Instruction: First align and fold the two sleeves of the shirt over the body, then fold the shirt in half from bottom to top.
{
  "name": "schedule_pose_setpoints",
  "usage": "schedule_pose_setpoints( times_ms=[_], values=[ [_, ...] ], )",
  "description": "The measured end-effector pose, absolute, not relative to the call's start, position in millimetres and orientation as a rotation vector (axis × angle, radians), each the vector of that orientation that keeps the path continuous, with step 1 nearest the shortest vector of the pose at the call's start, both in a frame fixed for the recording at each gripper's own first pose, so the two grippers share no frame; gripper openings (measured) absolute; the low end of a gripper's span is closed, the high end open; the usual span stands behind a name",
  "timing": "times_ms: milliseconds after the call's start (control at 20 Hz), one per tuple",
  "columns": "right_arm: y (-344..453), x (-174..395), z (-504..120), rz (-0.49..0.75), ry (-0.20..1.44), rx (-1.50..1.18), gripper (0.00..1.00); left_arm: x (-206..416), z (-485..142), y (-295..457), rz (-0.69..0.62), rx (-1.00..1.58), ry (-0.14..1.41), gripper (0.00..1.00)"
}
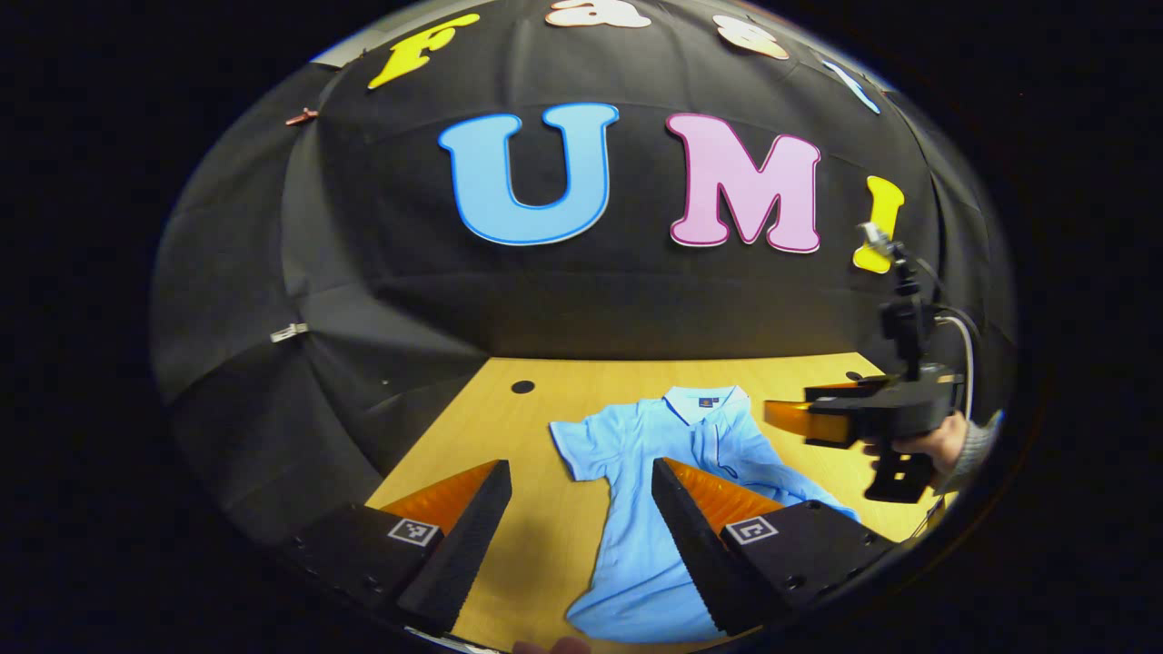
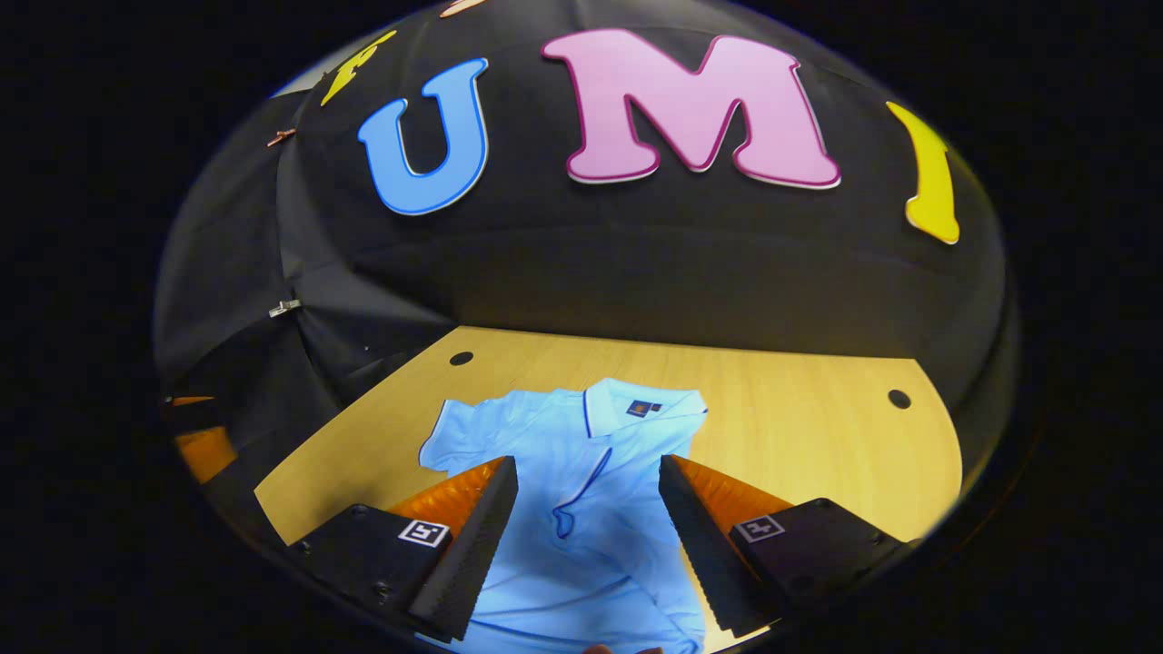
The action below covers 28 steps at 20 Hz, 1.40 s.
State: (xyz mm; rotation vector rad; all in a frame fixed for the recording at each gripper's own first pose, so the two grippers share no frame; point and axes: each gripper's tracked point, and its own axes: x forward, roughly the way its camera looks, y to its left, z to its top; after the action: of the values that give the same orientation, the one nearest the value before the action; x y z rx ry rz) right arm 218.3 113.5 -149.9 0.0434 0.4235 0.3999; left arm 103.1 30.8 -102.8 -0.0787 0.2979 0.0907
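Note:
A light blue polo shirt [image 1: 636,536] lies flat on the wooden table [image 1: 509,427], collar [image 1: 704,400] toward the back wall. One short sleeve [image 1: 581,445] is spread out to the side. The other sleeve [image 2: 591,490] lies folded over the body, its dark-piped edge curving across the chest. My left gripper [image 1: 580,468] hovers open above the spread sleeve and the shirt's side, holding nothing. My right gripper [image 2: 589,463] is open over the middle of the shirt [image 2: 581,563], below the collar [image 2: 641,404]. In the left gripper view the right gripper [image 1: 790,420] hangs above the shirt's far side, held by a hand [image 1: 936,445].
Black cloth walls close the table at the back and left. Round holes sit in the tabletop [image 1: 522,386] [image 2: 899,398]. Bare wood [image 2: 818,427] stretches to the right of the shirt.

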Motion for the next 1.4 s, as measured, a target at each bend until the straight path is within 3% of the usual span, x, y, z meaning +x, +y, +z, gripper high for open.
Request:
schedule_pose_setpoints(
  times_ms=[250, 650, 1050, 1400],
  values=[
    [42, 176, -149, 0.31, 0.432, 0.077, 0.97, 190, -146, 27, 0.044, -0.11, 0.436, 0.99],
    [-32, 116, -170, 0.198, 0.502, 0.105, 0.97, 284, -232, 51, 0.112, -0.165, 0.635, 0.99],
    [-66, 85, -153, 0.129, 0.502, 0.158, 0.97, 319, -288, 72, 0.172, -0.153, 0.772, 0.99],
    [-81, 75, -155, 0.089, 0.523, 0.221, 0.97, 324, -312, 62, 0.151, -0.18, 0.838, 0.98]
  ],
)
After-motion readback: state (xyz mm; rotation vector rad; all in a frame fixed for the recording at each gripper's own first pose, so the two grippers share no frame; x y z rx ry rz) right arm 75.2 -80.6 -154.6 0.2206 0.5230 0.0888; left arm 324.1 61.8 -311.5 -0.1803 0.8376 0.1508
